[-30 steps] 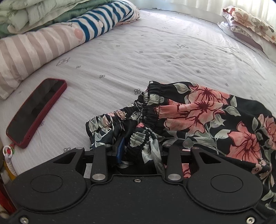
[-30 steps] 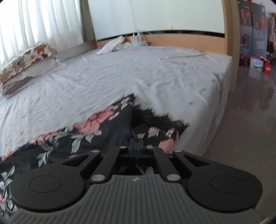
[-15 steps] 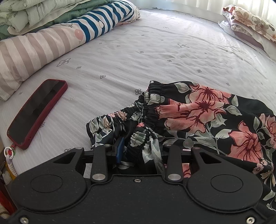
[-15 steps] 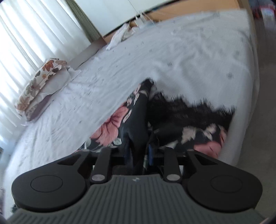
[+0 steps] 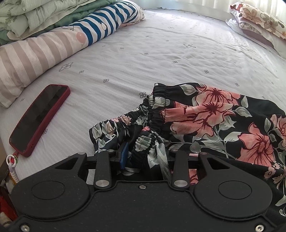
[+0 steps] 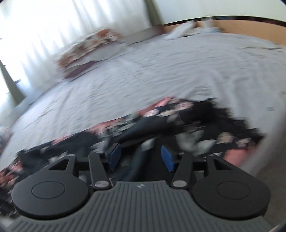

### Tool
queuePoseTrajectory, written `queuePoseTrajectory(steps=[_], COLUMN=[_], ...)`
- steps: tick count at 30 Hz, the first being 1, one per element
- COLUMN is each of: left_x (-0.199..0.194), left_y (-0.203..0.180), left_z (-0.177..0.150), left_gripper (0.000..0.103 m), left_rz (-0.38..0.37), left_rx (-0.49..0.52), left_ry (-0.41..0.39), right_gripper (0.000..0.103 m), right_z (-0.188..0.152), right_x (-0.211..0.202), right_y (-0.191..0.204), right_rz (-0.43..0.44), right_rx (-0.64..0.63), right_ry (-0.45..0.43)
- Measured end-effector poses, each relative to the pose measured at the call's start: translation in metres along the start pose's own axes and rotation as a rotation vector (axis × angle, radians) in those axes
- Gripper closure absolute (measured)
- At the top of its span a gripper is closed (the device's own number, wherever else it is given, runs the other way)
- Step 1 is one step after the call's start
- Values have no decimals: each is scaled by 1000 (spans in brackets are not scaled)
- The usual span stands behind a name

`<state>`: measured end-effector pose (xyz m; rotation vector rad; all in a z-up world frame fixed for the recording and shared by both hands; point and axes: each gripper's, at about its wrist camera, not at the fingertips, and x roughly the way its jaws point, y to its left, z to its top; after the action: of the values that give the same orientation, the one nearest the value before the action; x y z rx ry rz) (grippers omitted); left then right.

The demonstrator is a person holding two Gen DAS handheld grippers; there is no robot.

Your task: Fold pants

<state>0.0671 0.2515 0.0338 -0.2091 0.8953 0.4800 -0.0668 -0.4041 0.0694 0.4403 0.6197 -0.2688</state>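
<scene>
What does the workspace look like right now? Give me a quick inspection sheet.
Surface: bed, pale sheet, lightly wrinkled.
Job's things: floral pants spread flat, waistband bunched toward the left tool.
Clutter: red phone left of the pants, apart from them.
Grippers: left tool shut on the waistband; right tool open, pads apart over the pants; that view is blurred.
Cables: strap at the phone's near end.
Surroundings: striped bolster, folded bedding, floral pillow, curtains.

The bed (image 5: 160, 53) lies bare beyond the pants (image 5: 214, 121) toward the far edge. A phone (image 5: 39, 117) near its left edge and bedding (image 5: 53, 39) along that edge block passage there.
</scene>
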Motion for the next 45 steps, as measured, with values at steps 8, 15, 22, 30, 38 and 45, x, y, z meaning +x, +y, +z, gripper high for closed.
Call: queuePoseTrajectory(steps=[8, 15, 22, 30, 38, 45], left_x=[0, 1, 1, 2, 2, 2], left_y=[-3, -4, -8, -10, -9, -8], left_z=[0, -1, -1, -1, -1, -1], left_gripper=[68, 68, 68, 68, 68, 68], left_rz=[18, 27, 38, 40, 39, 36], left_rx=[12, 6, 25, 23, 18, 17], left_ry=[-2, -6, -14, -15, -15, -15], right_gripper=[61, 47, 77, 55, 99, 99], right_z=[49, 85, 50, 46, 63, 65], right_x=[72, 69, 52, 84, 104, 63], right_y=[-33, -30, -28, -26, -23, -44], right_rz=[-260, -247, -197, -199, -260, -305], right_rx=[5, 33, 41, 119, 121, 155], right_ry=[55, -69, 72, 78, 46, -2])
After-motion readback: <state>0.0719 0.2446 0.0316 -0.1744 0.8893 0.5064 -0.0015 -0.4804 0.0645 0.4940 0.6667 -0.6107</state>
